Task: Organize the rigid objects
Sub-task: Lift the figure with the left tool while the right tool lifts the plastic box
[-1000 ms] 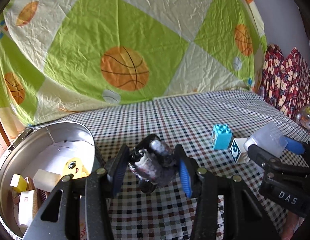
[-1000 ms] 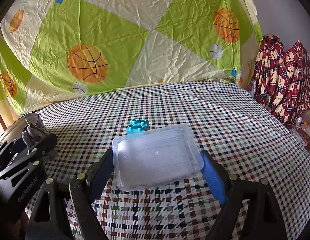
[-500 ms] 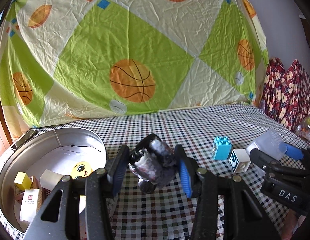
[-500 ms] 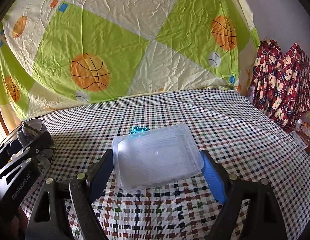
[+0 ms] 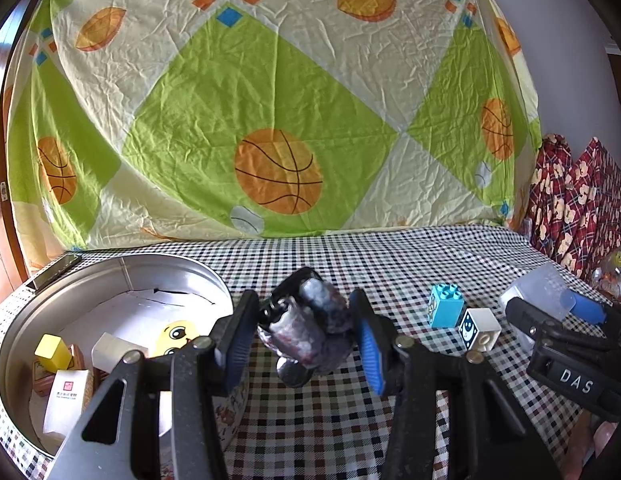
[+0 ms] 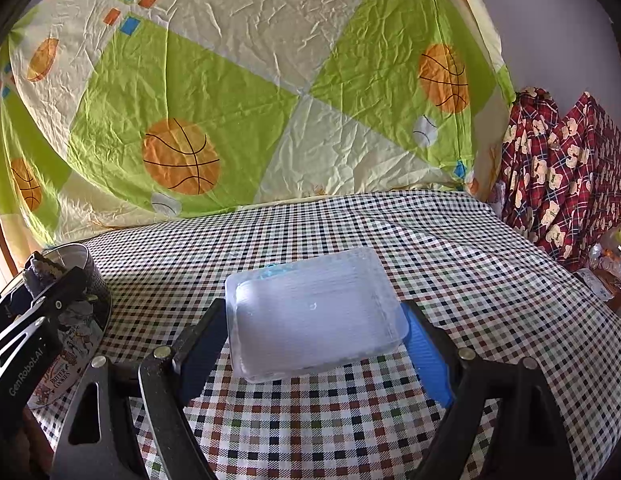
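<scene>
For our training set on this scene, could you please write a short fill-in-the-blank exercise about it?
1. The left gripper is shut on a dark, lumpy ____.
2. The right gripper holds a clear plastic ____.
3. The yellow block lies inside the round metal ____.
4. Beside the white cube stands a ____ building brick.

Missing words: rock; box; tin; blue

A crumpled green-and-cream sheet printed with orange basketballs (image 5: 278, 172) hangs as a backdrop behind the worktop. The worktop wears a small-checked cloth in white, black, red and green (image 6: 350, 420). To the right, red plaid fabric with cartoon bears (image 6: 558, 176) bunches against a plain pale wall (image 5: 570, 60). Soft daylight falls evenly.
</scene>
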The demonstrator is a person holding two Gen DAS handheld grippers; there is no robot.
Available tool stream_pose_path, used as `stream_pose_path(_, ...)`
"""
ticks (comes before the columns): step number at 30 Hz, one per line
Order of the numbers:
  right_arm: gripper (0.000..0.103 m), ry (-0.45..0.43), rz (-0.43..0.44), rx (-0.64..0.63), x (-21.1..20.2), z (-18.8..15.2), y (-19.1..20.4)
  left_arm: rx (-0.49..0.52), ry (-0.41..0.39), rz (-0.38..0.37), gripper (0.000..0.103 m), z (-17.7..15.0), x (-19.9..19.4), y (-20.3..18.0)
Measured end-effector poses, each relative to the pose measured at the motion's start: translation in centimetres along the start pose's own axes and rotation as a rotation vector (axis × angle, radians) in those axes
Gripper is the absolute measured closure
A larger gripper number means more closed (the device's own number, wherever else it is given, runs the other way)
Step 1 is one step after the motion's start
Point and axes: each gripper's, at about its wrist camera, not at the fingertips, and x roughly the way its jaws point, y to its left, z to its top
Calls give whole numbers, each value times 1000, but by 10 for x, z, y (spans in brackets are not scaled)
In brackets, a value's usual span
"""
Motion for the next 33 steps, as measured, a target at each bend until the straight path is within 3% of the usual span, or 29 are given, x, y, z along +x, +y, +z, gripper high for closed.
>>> stream_pose_path(13, 17, -32, 8, -14, -7, -1, 3, -16, -35, 21, 57, -1, -11, 8)
stream_pose_path(33, 17, -74, 93, -65, -15, -2, 18, -42, -61, 41, 57, -4, -23, 20)
